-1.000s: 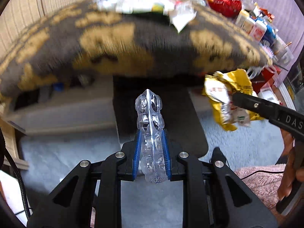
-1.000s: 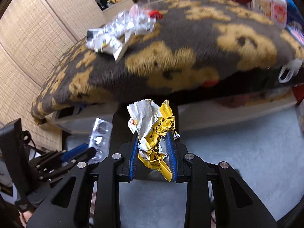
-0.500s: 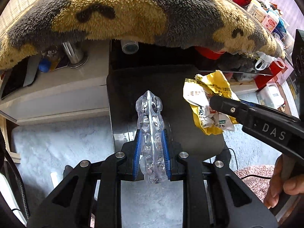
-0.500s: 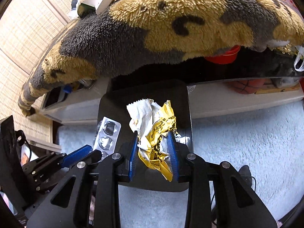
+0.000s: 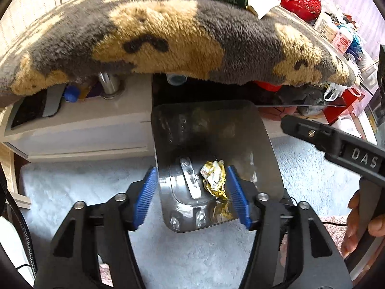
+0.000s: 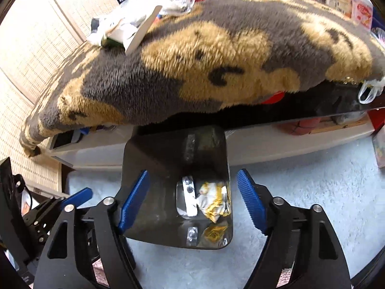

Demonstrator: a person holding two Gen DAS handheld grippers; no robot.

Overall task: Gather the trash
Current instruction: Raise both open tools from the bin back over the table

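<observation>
A grey-and-tan fleece blanket [image 5: 168, 38] overhangs a low white cabinet [image 5: 79, 132] on pale shaggy carpet [image 6: 324, 187].

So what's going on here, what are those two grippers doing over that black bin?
A person is collecting trash with two handheld grippers. Both the left gripper and the right gripper hang open and empty above the black bin. At its bottom lie a clear blister pack and a crumpled yellow wrapper. More litter sits on the furry blanket.
</observation>
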